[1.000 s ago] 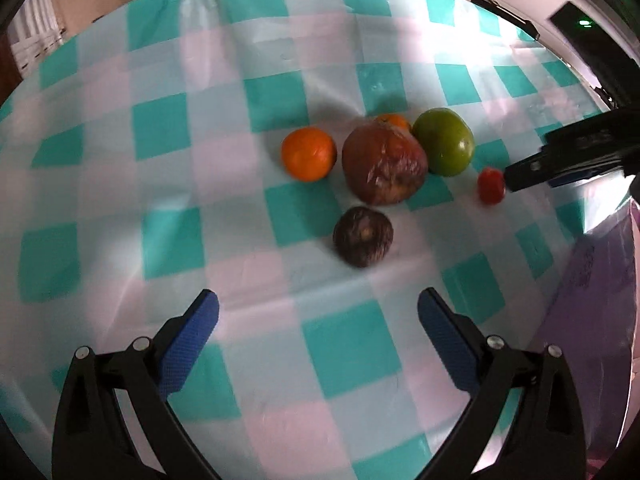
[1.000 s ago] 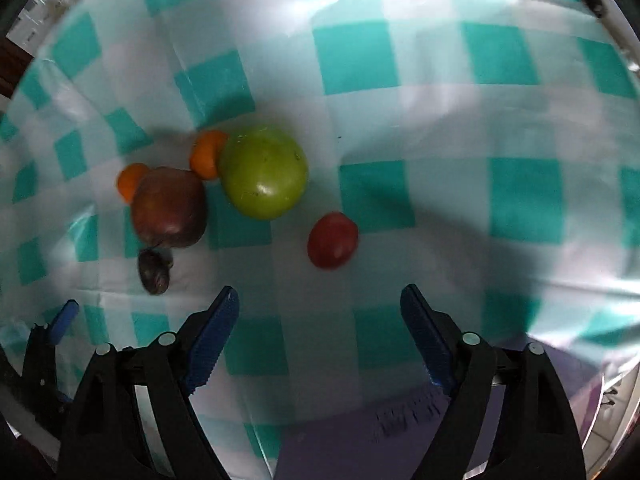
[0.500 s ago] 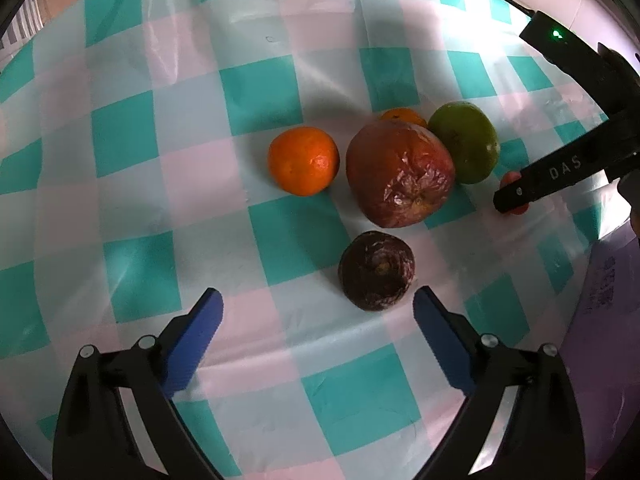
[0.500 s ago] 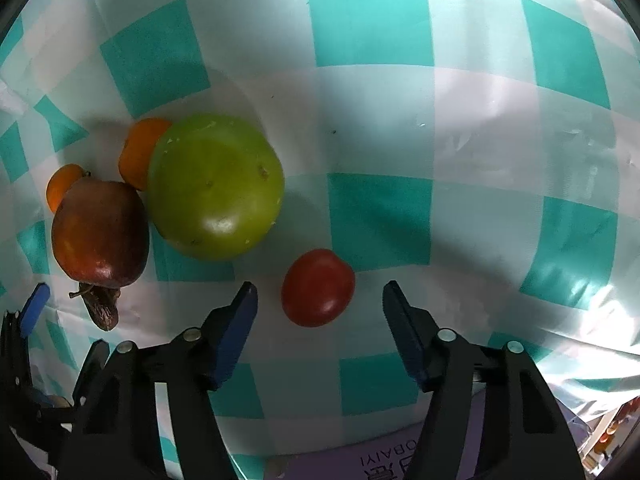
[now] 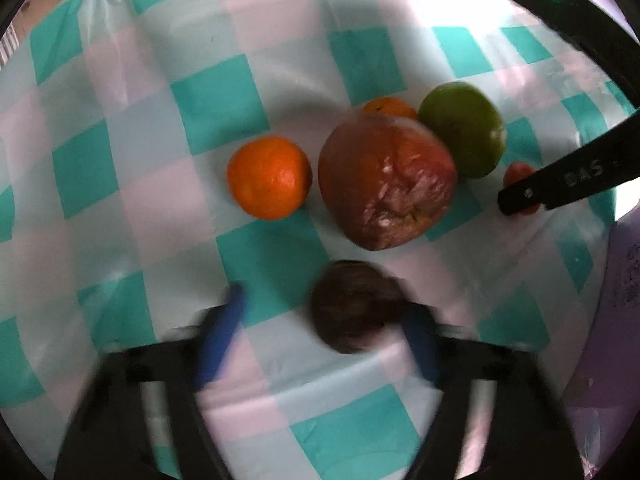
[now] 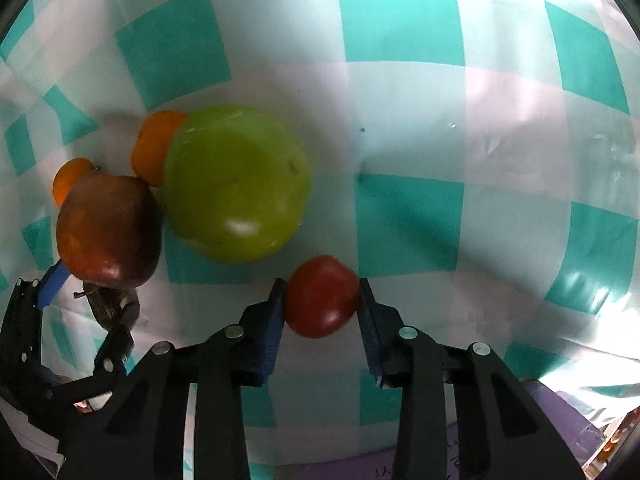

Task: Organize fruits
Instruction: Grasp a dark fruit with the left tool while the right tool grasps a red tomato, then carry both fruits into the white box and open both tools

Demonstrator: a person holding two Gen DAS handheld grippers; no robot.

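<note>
Fruits lie on a teal-and-white checked cloth (image 5: pixel 224 92). In the left wrist view my left gripper (image 5: pixel 324 320) is blurred and open, its jaws on either side of a dark wrinkled fruit (image 5: pixel 352 304). Beyond it lie an orange (image 5: pixel 268 178), a big red-brown fruit (image 5: pixel 386 182), a second orange (image 5: pixel 388 108) and a green fruit (image 5: pixel 464 128). In the right wrist view my right gripper (image 6: pixel 322 304) has closed its blue pads onto a small red tomato (image 6: pixel 320 296). The green fruit (image 6: pixel 236 188) lies just left of it.
A purple sheet (image 5: pixel 616 320) covers the table's right side and shows at the bottom of the right wrist view (image 6: pixel 420 464). The right gripper's black finger (image 5: pixel 568 176) reaches in from the right in the left wrist view.
Both grippers have moved forward and down. The right jaws have narrowed onto the red tomato. The left jaws have come around the dark fruit and are narrowing.
</note>
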